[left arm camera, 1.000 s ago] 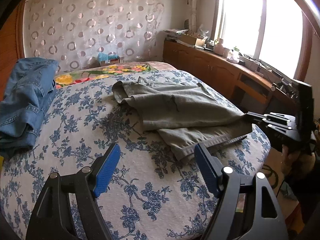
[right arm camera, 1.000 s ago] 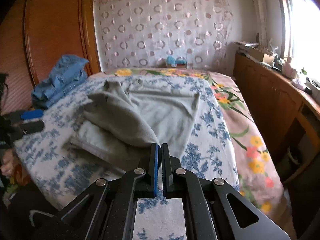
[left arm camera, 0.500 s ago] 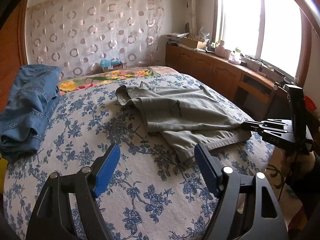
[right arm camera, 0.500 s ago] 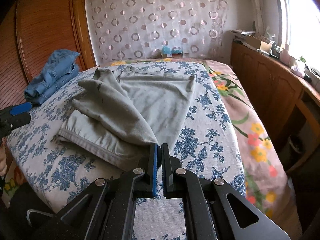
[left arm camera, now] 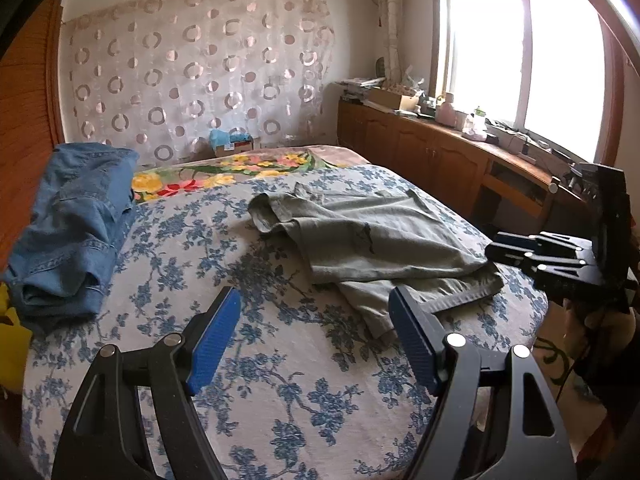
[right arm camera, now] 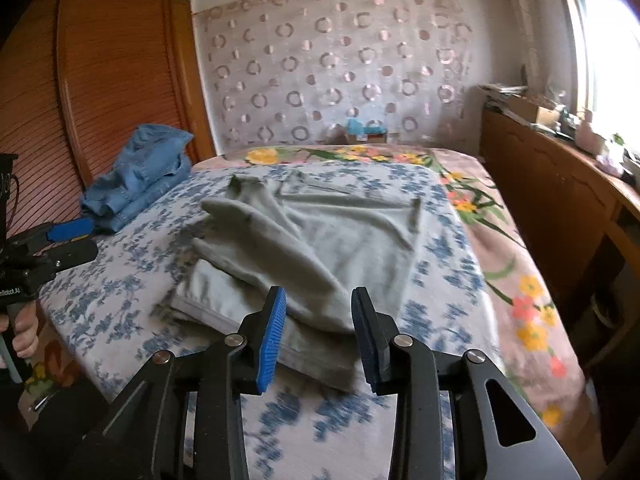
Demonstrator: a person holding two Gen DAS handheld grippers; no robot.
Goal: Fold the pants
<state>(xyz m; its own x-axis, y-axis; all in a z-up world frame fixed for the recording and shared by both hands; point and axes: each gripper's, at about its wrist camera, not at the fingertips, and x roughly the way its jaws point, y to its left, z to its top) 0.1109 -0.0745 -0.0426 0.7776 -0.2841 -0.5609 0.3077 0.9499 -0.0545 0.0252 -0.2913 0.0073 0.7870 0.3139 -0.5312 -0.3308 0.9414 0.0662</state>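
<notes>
1. Grey pants [right arm camera: 320, 240] lie partly folded on a bed [left arm camera: 280, 380] with a blue flowered cover, one layer laid over another, near the bed's near edge.
2. The right gripper [right arm camera: 318, 336] hangs just over the pants' near corner, its jaws opening, nothing pinched; likely letting the fold settle.
3. The left gripper [left arm camera: 314, 336] is wide apart and empty, over bare cover left of the pants.
4. Folded jeans [left arm camera: 72, 224] sit far left, out of the way.

Both wrist cams low at bed's [left arm camera: 280, 360] foot, facing headboard wall; share pants [right arm camera: 320, 240].
</notes>
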